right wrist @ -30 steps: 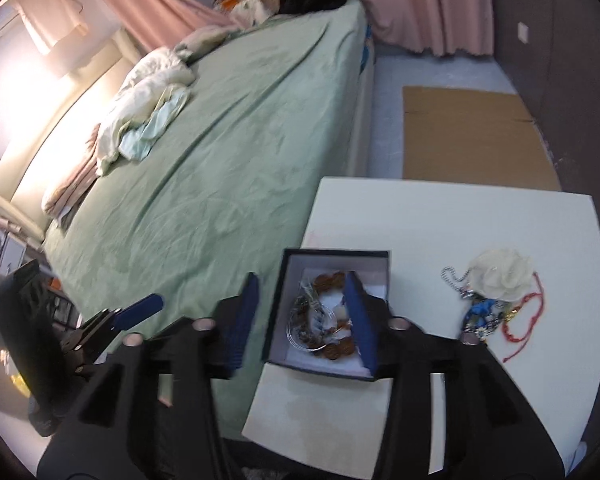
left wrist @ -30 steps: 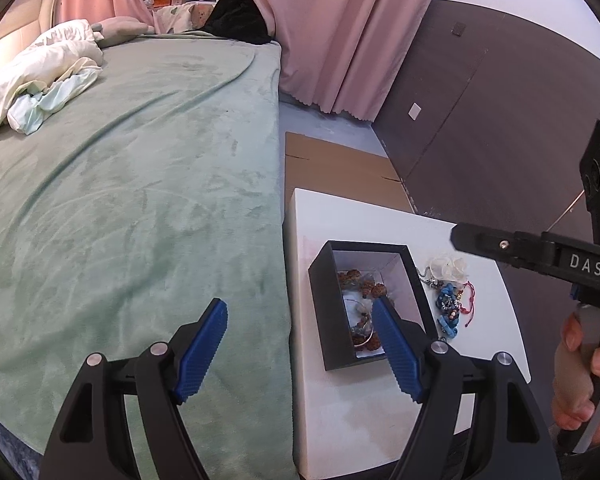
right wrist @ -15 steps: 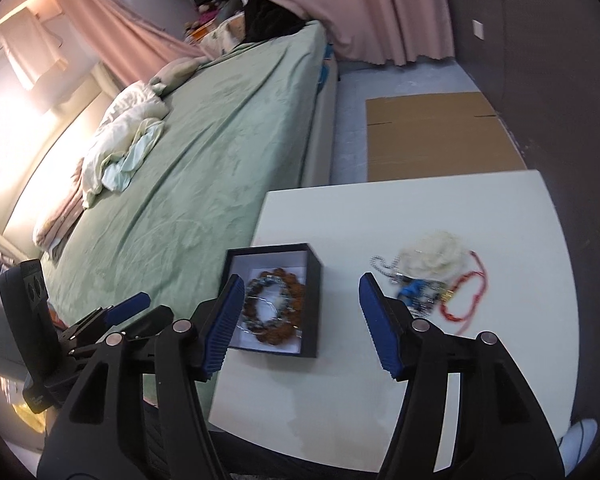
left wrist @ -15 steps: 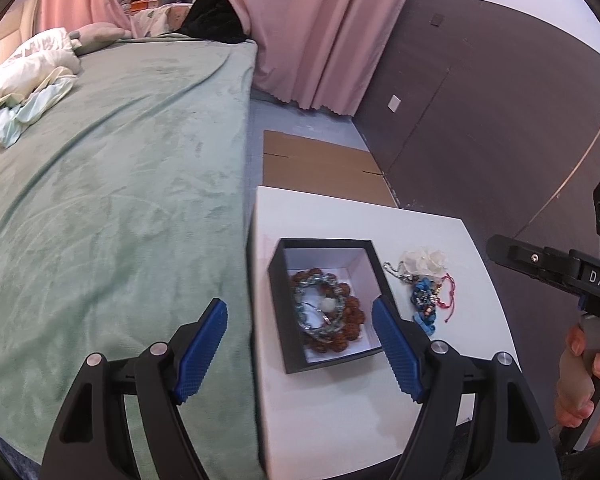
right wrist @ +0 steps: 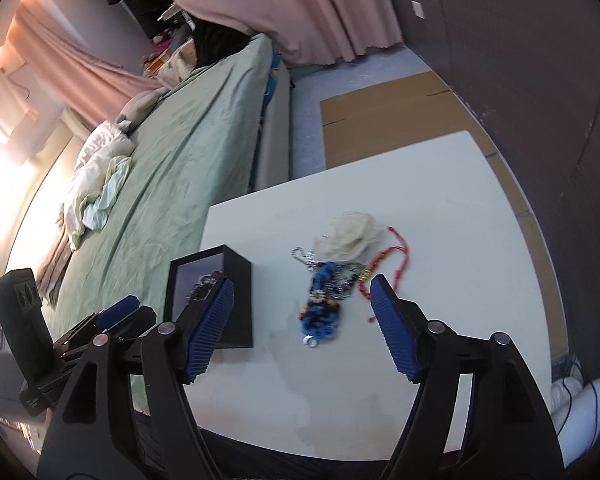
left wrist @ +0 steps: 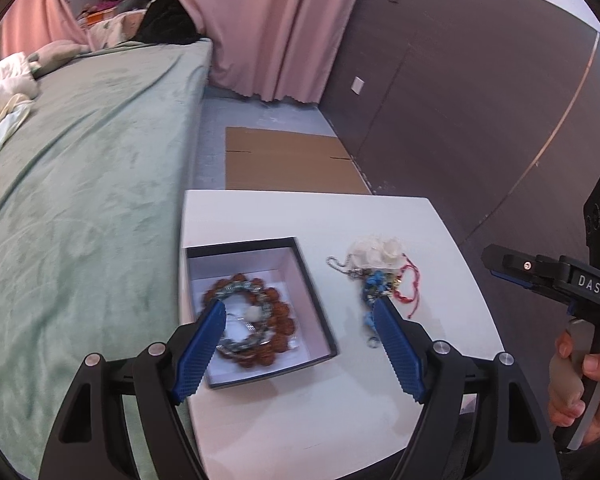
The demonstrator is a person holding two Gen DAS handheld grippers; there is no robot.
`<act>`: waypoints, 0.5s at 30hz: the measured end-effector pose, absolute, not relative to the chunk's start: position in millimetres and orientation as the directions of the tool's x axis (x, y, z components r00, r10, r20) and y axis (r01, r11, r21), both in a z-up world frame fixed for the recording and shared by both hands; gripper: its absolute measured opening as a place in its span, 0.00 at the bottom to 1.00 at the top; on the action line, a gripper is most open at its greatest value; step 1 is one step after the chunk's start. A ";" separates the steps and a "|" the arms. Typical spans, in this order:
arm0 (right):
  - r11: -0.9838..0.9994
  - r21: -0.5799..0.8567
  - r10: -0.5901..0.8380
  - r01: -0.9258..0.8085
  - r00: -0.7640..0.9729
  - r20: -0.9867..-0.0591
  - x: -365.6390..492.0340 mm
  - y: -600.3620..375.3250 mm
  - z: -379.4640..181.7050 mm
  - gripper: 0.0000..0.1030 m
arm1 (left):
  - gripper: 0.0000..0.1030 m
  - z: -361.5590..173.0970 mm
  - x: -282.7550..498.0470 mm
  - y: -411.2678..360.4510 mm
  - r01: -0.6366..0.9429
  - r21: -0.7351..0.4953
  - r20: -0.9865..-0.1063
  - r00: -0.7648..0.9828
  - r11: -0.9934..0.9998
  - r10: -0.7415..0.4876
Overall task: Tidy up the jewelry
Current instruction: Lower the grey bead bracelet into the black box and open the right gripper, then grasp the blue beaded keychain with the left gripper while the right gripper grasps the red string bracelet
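A black box [left wrist: 318, 300] with a white inside sits on the white table [left wrist: 300, 408]; it holds brown bead bracelets [left wrist: 278, 316] and a silver chain. Right of it lies a loose pile: a cream fabric flower [left wrist: 374, 254], blue beads [left wrist: 374, 286], a red cord [left wrist: 410, 294]. My left gripper [left wrist: 300, 354] is open and empty, above the table just in front of the box. My right gripper [right wrist: 302, 326] is open and empty, just in front of the blue beads [right wrist: 322, 306]; the box [right wrist: 236, 292] is to its left.
A bed with a green cover [left wrist: 80, 184] borders the table's left side. A flat cardboard sheet [left wrist: 288, 164] lies on the floor beyond the table. A dark wall [left wrist: 460, 100] runs along the right. Pink curtains [left wrist: 268, 28] hang at the back.
Both grippers have pulled back from over the box and swung right. The right gripper has opened wider and now faces the loose pile; the box's contents show fully in the left view.
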State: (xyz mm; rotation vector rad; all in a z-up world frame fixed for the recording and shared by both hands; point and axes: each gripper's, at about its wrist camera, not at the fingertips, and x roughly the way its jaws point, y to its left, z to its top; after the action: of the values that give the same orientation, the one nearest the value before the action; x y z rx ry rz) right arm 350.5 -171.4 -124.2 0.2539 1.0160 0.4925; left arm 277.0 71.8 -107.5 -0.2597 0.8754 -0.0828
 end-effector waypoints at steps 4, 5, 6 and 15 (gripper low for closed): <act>0.864 0.446 0.503 -0.233 0.423 -0.754 353.1 -190.0 -135.1 0.70 | 0.72 -112.8 288.4 49.8 0.008 -0.252 -0.757 0.621 0.968 -0.203; 0.864 0.450 0.503 -0.227 0.421 -0.755 353.7 -192.6 -137.1 0.70 | 0.72 -115.4 290.9 44.3 0.017 -0.252 -0.761 0.614 0.968 -0.209; 0.864 0.453 0.503 -0.219 0.419 -0.756 354.1 -196.5 -140.1 0.75 | 0.71 -117.2 293.7 40.1 0.024 -0.253 -0.764 0.608 0.967 -0.215; 0.864 0.487 0.495 -0.130 0.401 -0.771 358.8 -228.8 -163.6 0.91 | 0.63 -140.1 324.5 -5.6 0.096 -0.264 -0.800 0.534 0.960 -0.273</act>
State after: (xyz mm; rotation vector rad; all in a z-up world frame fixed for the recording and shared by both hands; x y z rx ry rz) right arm 358.8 -228.8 -163.6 0.3791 1.0930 0.4070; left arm 324.5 -5.6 -140.1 -0.1966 0.9842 -0.2218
